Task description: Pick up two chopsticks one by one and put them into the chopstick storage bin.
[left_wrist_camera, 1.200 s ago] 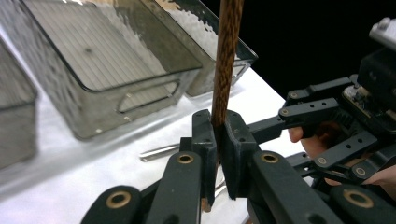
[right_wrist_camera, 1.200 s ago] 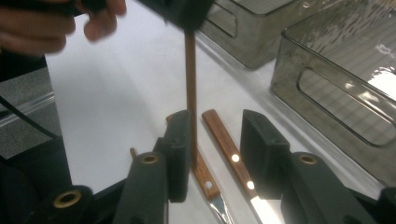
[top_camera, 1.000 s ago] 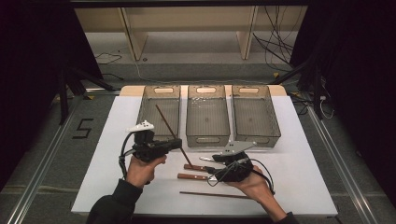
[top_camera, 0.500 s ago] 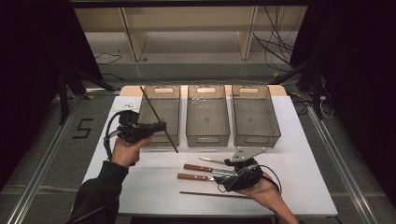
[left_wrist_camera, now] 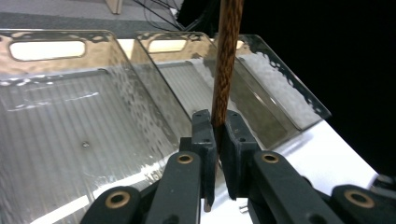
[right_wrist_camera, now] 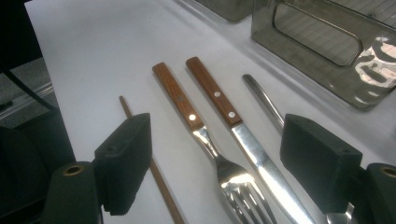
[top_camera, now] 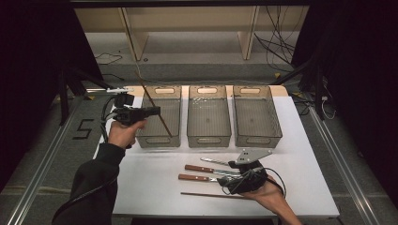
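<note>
Pinching brown chopstick (left_wrist_camera: 226, 60) between pressed-together jaws of left gripper (top_camera: 152, 111), raised over left bin (top_camera: 159, 117) at far side of white bench (top_camera: 155, 187). Chopstick tilted, crossing bin. Right gripper (right_wrist_camera: 215, 158) low over bench, jaws spread wide above fork (right_wrist_camera: 201, 135) and knife (right_wrist_camera: 233, 121); second chopstick (right_wrist_camera: 154, 172) just beside left jaw.

**One number on the floor**

Only one sign can be read: a dark digit "5" (top_camera: 80, 129), marked on the grey floor (top_camera: 56, 154) left of the table (top_camera: 155, 187), in the high view. Bins, cutlery, grippers etc. carry no readable text, no brand, no label.
</note>
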The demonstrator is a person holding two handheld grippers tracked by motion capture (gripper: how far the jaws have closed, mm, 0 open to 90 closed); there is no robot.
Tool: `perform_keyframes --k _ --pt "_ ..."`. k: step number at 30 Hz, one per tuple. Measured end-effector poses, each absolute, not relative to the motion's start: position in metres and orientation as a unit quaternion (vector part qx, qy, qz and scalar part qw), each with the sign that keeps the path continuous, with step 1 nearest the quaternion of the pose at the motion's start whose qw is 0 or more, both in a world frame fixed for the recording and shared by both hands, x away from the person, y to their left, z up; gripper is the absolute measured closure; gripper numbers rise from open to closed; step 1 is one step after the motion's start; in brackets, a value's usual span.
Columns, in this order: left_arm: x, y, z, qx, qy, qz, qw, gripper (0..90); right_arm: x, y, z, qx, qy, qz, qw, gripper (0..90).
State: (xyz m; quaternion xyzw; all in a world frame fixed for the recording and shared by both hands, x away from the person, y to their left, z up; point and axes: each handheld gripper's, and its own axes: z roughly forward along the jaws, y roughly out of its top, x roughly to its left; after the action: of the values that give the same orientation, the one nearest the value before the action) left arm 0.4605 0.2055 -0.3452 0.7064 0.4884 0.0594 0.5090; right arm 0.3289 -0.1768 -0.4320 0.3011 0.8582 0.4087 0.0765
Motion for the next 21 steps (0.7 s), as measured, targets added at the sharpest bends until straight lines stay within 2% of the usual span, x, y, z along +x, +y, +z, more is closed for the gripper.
perform_keyframes --k 21 --pt "0.504 0.192 -0.370 0.711 0.527 0.039 0.464 84.0 0.324 -0.179 -0.433 0.300 0.855 0.415 0.075 23.6"
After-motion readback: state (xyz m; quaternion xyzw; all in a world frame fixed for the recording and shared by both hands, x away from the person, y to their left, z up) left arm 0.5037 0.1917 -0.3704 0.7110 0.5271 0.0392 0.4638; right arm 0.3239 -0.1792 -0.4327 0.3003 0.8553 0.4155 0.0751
